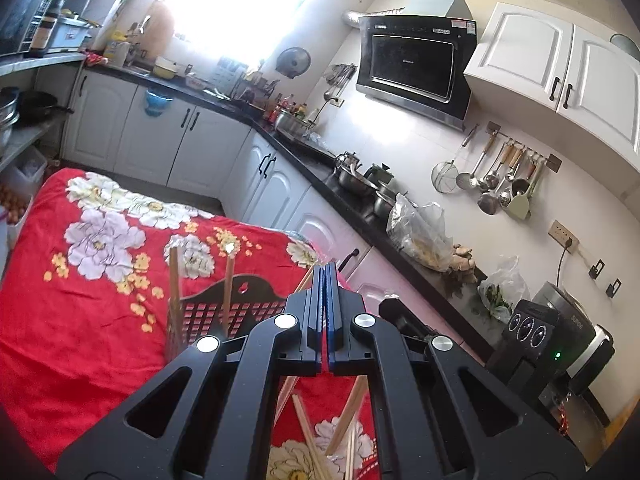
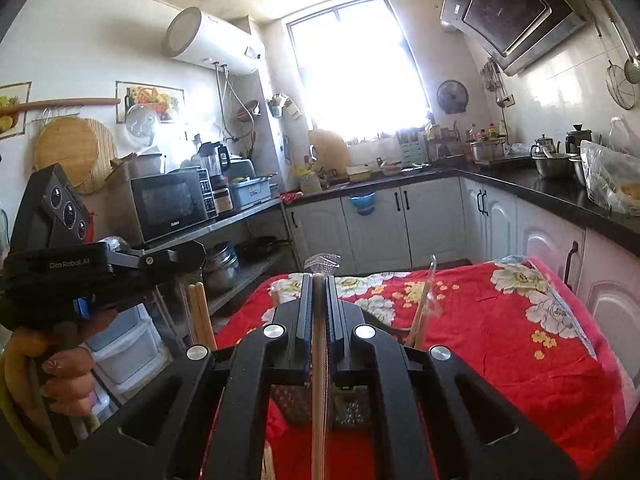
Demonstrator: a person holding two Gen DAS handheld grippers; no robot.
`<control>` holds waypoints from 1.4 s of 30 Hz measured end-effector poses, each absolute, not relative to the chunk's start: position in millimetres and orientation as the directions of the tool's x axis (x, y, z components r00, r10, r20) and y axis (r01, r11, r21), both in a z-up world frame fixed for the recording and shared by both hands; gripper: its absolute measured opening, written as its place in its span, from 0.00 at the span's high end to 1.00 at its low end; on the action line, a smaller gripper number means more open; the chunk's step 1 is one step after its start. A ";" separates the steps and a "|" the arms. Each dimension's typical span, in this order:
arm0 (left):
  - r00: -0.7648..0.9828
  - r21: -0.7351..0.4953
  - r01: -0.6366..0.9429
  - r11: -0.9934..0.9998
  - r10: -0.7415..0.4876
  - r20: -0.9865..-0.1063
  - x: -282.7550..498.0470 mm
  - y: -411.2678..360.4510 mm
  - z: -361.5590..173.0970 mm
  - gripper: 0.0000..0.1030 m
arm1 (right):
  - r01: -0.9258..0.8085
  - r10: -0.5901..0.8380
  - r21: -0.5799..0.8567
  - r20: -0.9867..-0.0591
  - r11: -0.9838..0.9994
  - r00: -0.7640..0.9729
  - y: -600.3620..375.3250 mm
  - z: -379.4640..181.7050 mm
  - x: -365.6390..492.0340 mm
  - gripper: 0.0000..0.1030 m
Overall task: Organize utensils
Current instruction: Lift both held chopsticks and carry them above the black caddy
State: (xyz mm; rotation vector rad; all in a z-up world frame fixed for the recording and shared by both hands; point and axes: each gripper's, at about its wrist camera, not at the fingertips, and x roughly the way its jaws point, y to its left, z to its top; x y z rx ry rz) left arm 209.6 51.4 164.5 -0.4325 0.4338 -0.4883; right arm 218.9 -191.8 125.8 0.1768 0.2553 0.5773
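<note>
Done: two chopsticks (image 1: 174, 280) stand in the dark holder (image 1: 224, 308), lower centre.
Left: loose chopsticks (image 1: 344, 416) lie on the red cloth (image 1: 80, 320), bottom centre.
Right gripper (image 2: 318, 280): clamped on a chopstick (image 2: 319, 380).
Left gripper (image 1: 325, 270): closed, apparently empty.

A dark perforated utensil holder (image 1: 224, 312) stands at lower centre of the left view with two brown chopsticks (image 1: 175, 280) upright in it. Pale wooden chopsticks (image 1: 344, 420) lie crossed at bottom centre. One pale chopstick (image 2: 319, 360) runs up the right view's middle.
</note>
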 end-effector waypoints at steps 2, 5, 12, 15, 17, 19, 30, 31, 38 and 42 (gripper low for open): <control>0.797 -0.489 0.358 0.796 -0.533 -0.285 214.0 49.1 169.2 1.00 | -0.509 0.552 0.236 -0.183 0.828 0.813 -191.6 127.5 222.6 0.94; 0.795 -0.489 0.369 0.791 -0.541 -0.274 219.7 46.5 176.4 1.00 | -0.502 0.543 0.234 -0.167 0.833 0.823 -189.6 131.4 227.1 0.94; 0.818 -0.477 0.372 0.796 -0.524 -0.237 234.7 49.6 198.8 1.00 | -0.479 0.512 0.221 -0.126 0.849 0.850 -181.9 144.7 241.7 0.94; 0.830 -0.473 0.366 0.802 -0.511 -0.224 240.5 53.4 206.1 1.00 | -0.474 0.503 0.219 -0.103 0.853 0.858 -179.9 150.3 248.4 0.94; 0.836 -0.469 0.363 0.805 -0.504 -0.216 245.4 55.5 211.4 1.00 | -0.470 0.498 0.219 -0.093 0.855 0.862 -178.7 153.7 252.7 0.94; 0.841 -0.464 0.363 0.808 -0.499 -0.211 249.8 56.4 215.8 1.00 | -0.467 0.493 0.217 -0.084 0.857 0.866 -178.3 156.3 256.0 0.94; 0.870 -0.470 0.335 0.817 -0.460 -0.179 268.7 70.0 223.4 1.00 | -0.464 0.481 0.212 -0.036 0.860 0.876 -172.1 166.5 272.6 0.94; 0.874 -0.466 0.331 0.820 -0.453 -0.177 270.2 71.0 221.7 1.00 | -0.461 0.478 0.220 -0.026 0.859 0.878 -171.7 167.1 275.5 0.94; 0.875 -0.475 0.314 0.822 -0.445 -0.191 281.5 73.7 201.0 1.00 | -0.434 0.447 0.246 0.001 0.867 0.894 -168.6 167.8 295.9 0.94; 0.872 -0.471 0.316 0.824 -0.447 -0.198 287.4 71.5 189.1 1.00 | -0.410 0.417 0.222 0.014 0.885 0.909 -161.0 164.3 302.8 0.94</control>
